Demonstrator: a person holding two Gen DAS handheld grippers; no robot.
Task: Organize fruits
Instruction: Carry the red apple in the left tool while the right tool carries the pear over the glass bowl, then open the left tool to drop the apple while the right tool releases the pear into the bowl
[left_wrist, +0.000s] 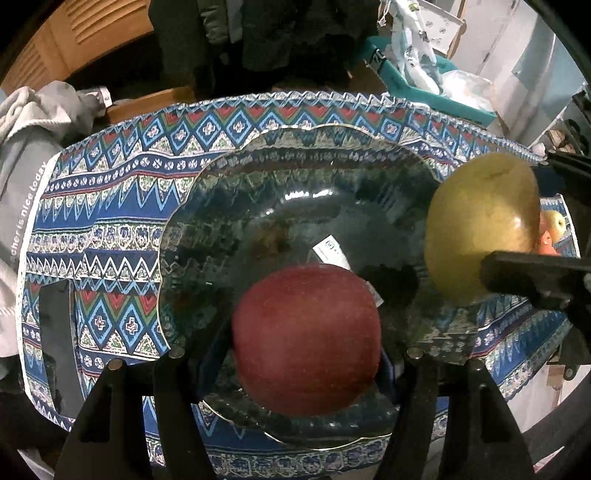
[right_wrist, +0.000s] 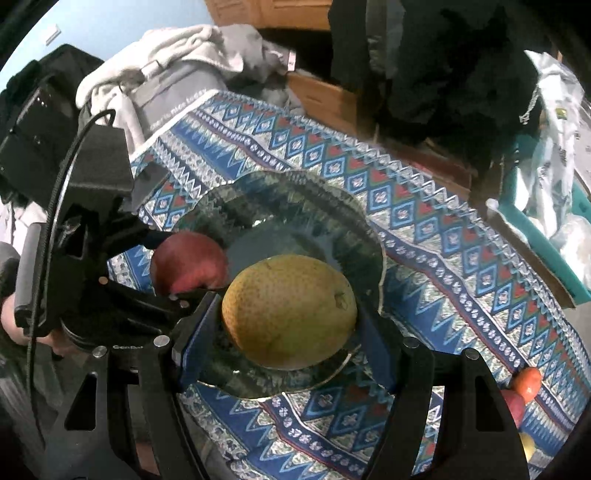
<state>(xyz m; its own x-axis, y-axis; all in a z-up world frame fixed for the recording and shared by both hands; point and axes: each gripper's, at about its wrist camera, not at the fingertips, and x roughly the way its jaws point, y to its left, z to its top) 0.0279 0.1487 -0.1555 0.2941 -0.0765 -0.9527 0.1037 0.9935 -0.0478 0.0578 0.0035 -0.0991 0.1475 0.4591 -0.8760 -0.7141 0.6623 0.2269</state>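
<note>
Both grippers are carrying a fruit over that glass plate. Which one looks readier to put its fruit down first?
Probably the left. Its red apple hangs over bare glass well inside the glass plate. The right gripper's yellow pear hangs nearer the plate's front rim. It's close; neither is clearly down yet.

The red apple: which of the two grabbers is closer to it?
Left. The left gripper has the red apple clamped between its fingers over the glass plate. The right gripper is beside it, clamped on the yellow pear.
</note>
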